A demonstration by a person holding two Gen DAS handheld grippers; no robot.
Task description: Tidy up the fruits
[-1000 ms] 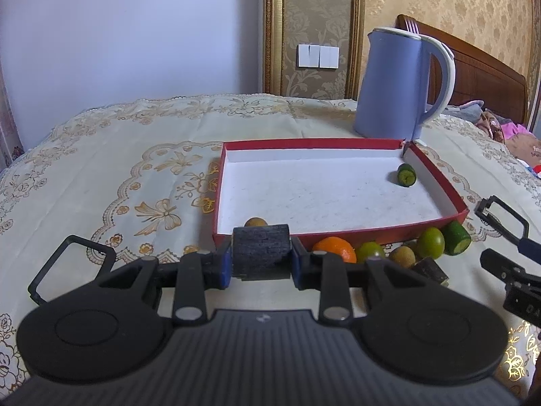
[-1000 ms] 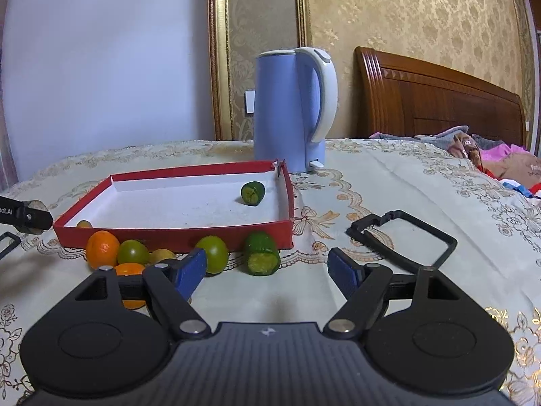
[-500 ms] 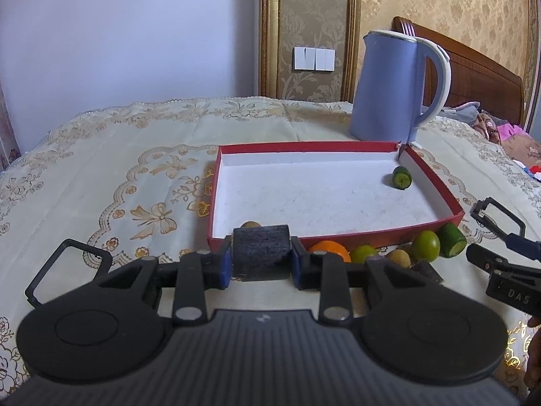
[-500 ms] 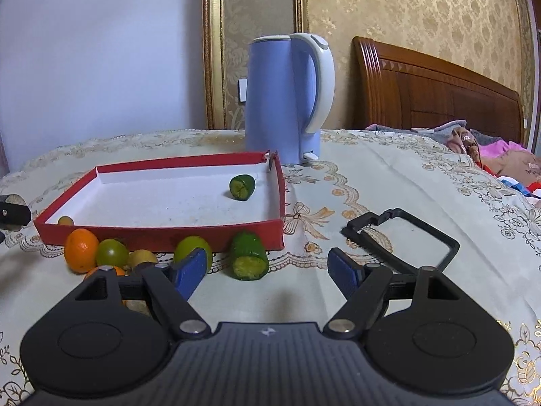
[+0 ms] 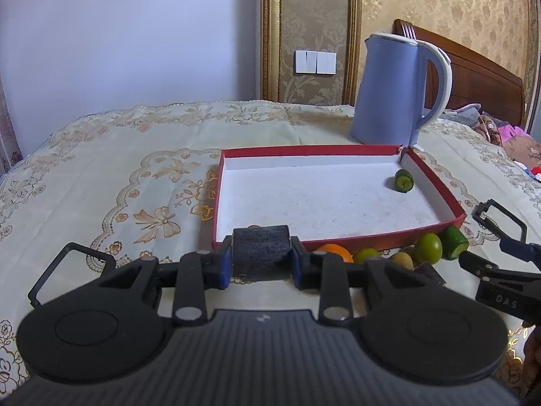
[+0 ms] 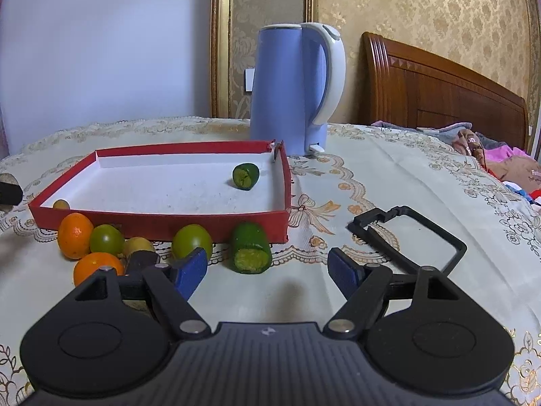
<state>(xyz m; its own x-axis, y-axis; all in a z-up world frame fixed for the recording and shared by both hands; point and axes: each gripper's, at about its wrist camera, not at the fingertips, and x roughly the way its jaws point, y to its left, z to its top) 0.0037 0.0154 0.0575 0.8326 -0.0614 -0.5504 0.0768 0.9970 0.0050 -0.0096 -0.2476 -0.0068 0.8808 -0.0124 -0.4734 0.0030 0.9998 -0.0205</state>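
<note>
Now we hold a dark, rough-skinned piece [image 5: 261,243] pinched between the fingers of our left gripper [image 5: 261,264], so that hand is closed on its load and poised just short of the near wall of the red box [image 5: 436,192]. We keep it low and level, we judge, so the piece can pass over that wall and drop onto the white floor beyond the fingertips.

Ahead of those fingers and far to their right, one cut green fruit [image 5: 403,180] already lies inside the box near its far corner.

Further right, our right gripper [image 6: 267,269] has its fingers spread wide and empty over the worktop [image 6: 389,182]. Just past its fingertips a second cut green fruit [image 6: 251,252] rests against the box's outer wall, probably our next pick. Left of those fingers the loose fruit waits: a round green one [image 6: 191,241], a yellowish one [image 6: 138,245], another green one [image 6: 106,239] and two oranges [image 6: 75,235], all outside the box.
</note>
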